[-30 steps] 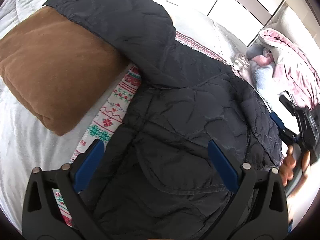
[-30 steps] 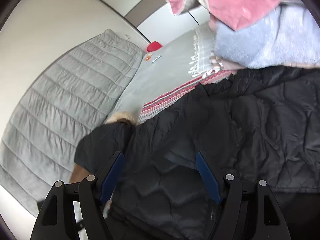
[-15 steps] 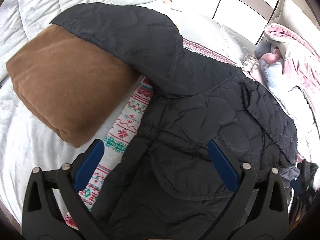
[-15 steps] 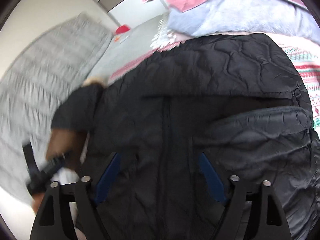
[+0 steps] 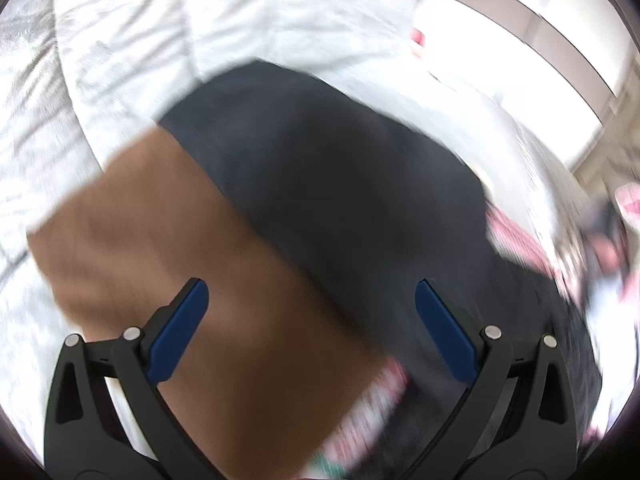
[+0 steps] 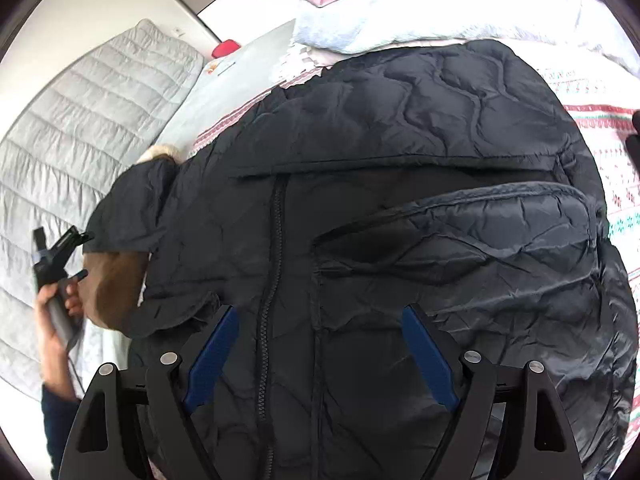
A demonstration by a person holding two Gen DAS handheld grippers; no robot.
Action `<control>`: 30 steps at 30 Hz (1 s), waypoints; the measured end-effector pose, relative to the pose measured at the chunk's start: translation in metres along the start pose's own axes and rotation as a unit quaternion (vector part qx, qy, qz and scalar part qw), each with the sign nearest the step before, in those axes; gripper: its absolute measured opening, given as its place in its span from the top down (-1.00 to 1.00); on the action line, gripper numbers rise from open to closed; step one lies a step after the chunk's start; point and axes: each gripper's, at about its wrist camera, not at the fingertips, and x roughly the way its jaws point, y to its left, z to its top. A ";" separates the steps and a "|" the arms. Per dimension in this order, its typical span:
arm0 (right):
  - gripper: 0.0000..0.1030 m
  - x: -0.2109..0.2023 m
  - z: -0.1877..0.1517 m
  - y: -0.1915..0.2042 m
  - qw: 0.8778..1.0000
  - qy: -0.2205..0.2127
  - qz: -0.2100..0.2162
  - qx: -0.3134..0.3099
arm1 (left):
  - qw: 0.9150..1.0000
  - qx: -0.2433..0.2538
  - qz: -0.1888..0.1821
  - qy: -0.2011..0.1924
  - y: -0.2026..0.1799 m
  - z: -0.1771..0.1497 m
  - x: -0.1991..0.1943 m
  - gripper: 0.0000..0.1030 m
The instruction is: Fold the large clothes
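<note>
A dark quilted jacket (image 6: 400, 208) lies spread on the bed, zip (image 6: 272, 264) showing, one sleeve (image 6: 460, 236) folded across its front and the other draped over a brown cushion (image 5: 192, 280) at the left. Under it runs a patterned blanket (image 6: 600, 144), with a pile of pink and pale blue clothes (image 6: 400, 12) at the far side. The right gripper (image 6: 316, 352) hovers over the jacket, fingers spread, nothing between them. The left gripper (image 5: 312, 328), blurred, hangs open above cushion and sleeve; a hand (image 6: 60, 308) holds it.
</note>
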 end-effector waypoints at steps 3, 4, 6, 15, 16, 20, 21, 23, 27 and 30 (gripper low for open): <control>-0.64 -0.002 0.002 -0.001 1.000 0.000 0.007 0.001 | 0.999 -0.047 0.002 0.013 0.023 0.023 0.033 -1.00; -0.64 -0.001 0.002 0.000 1.000 0.000 0.008 0.000 | 0.998 -0.066 -0.006 0.020 0.029 0.026 0.043 -0.98; -0.64 -0.001 0.002 0.001 1.000 0.000 0.014 -0.003 | 0.995 -0.093 -0.016 0.011 0.034 0.027 0.053 -0.97; -0.64 -0.005 0.002 -0.001 1.000 -0.003 0.024 0.006 | 0.999 -0.042 -0.020 -0.020 -0.022 0.028 0.058 0.76; -0.64 -0.006 0.003 -0.002 1.000 -0.006 0.026 0.008 | 0.999 -0.036 -0.010 -0.038 -0.028 0.027 0.051 0.79; -0.64 -0.014 0.004 -0.009 0.999 -0.015 0.030 0.021 | 0.991 0.037 -0.018 -0.126 -0.072 0.015 0.001 0.81; -0.64 -0.016 0.005 -0.010 0.999 -0.017 0.032 0.024 | 0.988 0.055 -0.029 -0.140 -0.086 0.008 -0.012 0.81; -0.65 -0.020 0.006 -0.014 0.999 -0.021 0.035 0.030 | 0.980 0.095 -0.062 -0.161 -0.119 -0.010 -0.041 0.81; -0.64 -0.029 0.007 -0.020 0.998 -0.030 0.042 0.041 | 0.963 0.173 -0.099 -0.180 -0.178 -0.039 -0.073 0.79; -0.65 -0.038 0.009 -0.025 0.997 -0.038 0.049 0.049 | 0.952 0.221 -0.110 -0.182 -0.215 -0.068 -0.088 0.79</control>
